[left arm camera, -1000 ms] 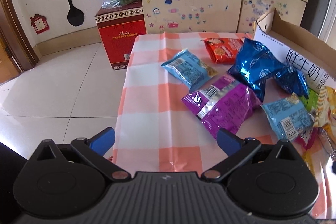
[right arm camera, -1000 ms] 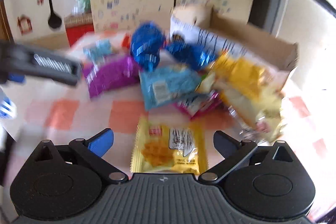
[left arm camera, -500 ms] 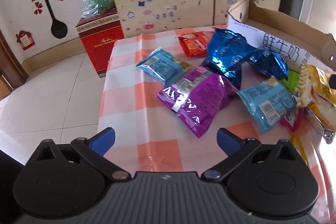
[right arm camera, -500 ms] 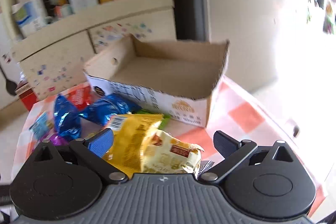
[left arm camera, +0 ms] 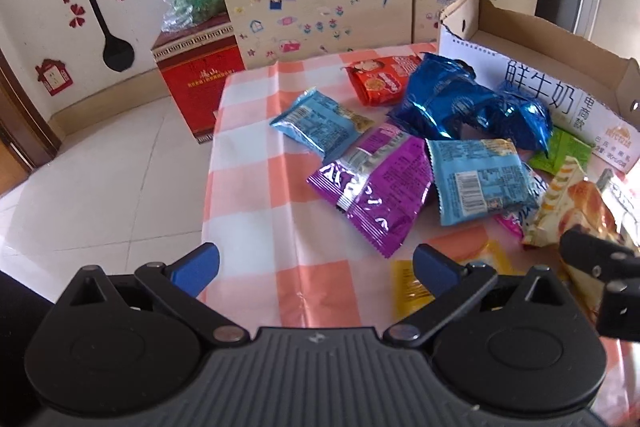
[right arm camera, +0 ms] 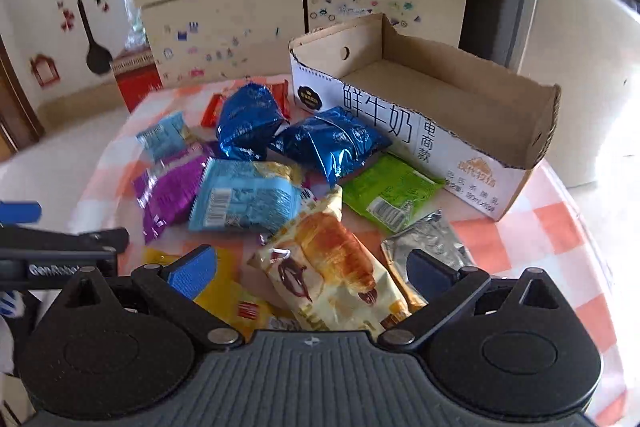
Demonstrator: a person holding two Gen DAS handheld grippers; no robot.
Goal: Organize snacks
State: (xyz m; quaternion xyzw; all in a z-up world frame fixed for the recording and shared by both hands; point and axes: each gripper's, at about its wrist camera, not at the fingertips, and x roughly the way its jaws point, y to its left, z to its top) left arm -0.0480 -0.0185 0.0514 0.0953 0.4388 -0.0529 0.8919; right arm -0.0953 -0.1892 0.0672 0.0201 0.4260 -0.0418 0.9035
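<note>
A heap of snack packets is spread over the orange-and-white checked tablecloth (left arm camera: 256, 187), right beside the open cardboard milk box (right arm camera: 472, 95) that sits at the far right of the table. The right gripper (right arm camera: 312, 273) is held with fingers wide apart, a croissant packet (right arm camera: 332, 267) lying between them, not pinched. The left gripper (left arm camera: 316, 267) is also spread open over bare cloth, with the purple packet (left arm camera: 380, 195) just ahead and a yellow packet (left arm camera: 408, 287) by its right finger.
</note>
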